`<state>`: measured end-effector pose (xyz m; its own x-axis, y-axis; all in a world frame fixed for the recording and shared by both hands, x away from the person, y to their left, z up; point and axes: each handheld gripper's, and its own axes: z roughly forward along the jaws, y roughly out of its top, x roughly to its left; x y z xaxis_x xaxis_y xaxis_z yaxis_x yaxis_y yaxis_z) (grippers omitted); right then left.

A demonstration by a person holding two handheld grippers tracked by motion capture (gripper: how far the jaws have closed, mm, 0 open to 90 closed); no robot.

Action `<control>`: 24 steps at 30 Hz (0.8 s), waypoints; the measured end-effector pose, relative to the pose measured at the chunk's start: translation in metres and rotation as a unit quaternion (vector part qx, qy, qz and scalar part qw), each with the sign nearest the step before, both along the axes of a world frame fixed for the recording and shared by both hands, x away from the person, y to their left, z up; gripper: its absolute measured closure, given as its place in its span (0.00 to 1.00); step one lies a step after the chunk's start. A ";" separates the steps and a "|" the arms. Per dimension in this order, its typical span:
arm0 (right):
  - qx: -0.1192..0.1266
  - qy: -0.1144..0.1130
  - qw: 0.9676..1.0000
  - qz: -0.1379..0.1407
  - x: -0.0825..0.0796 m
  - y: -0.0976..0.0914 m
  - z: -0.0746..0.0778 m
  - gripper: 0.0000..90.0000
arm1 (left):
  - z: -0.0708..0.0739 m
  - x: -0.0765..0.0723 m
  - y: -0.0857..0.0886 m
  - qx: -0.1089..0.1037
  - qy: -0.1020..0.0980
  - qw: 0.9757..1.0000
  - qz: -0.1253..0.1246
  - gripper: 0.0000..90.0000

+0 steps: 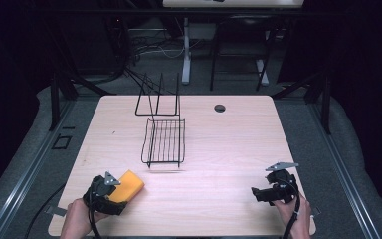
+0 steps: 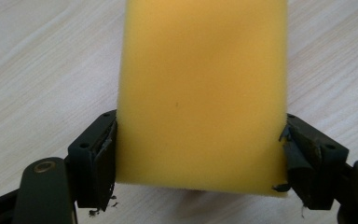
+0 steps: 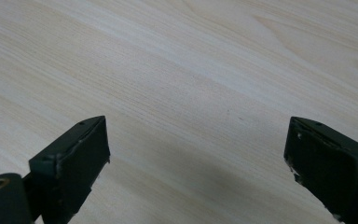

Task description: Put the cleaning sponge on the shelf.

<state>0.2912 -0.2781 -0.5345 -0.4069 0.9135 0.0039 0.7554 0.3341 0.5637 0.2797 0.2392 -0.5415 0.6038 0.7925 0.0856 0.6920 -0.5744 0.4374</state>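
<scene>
The wooden surface [image 1: 229,149] carries a black wire rack [image 1: 164,142] near its middle. At the near left edge, a yellow sponge [image 2: 203,93] is clamped across its width by the left hand-held gripper [image 2: 200,158]; a straight lift is advised so the soft foam is not twisted. The right hand-held gripper [image 3: 196,154] is held wide and empty.

A: Where does the left gripper [image 1: 115,191] sit?

B: At the near left, in the person's left hand [image 1: 77,219], forearm coming in from the bottom edge. Its 2 jaws are clamped on the yellow sponge [image 2: 203,93], pads pressing both sides.

A: And the right gripper [image 1: 259,193]?

B: At the near right, in the right hand [image 1: 293,211], pointing left across the table. In the right gripper view its 2 jaws stand wide apart with nothing between them.
</scene>
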 end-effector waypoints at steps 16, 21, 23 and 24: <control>-0.003 0.005 1.000 0.003 -0.001 0.000 -0.002 0.07 | 0.016 -0.007 0.002 -0.014 -0.021 1.000 -0.003 0.25; -0.004 0.004 1.000 0.002 -0.002 0.000 -0.001 0.07 | 0.020 -0.008 0.004 -0.020 -0.024 1.000 -0.001 0.25; -0.004 0.004 1.000 0.002 -0.002 0.000 0.000 0.07 | 0.022 -0.009 0.004 -0.019 -0.023 1.000 -0.001 0.25; -0.004 0.004 1.000 0.002 -0.002 0.000 0.000 0.07 | 0.022 -0.009 0.004 -0.019 -0.023 1.000 -0.001 0.25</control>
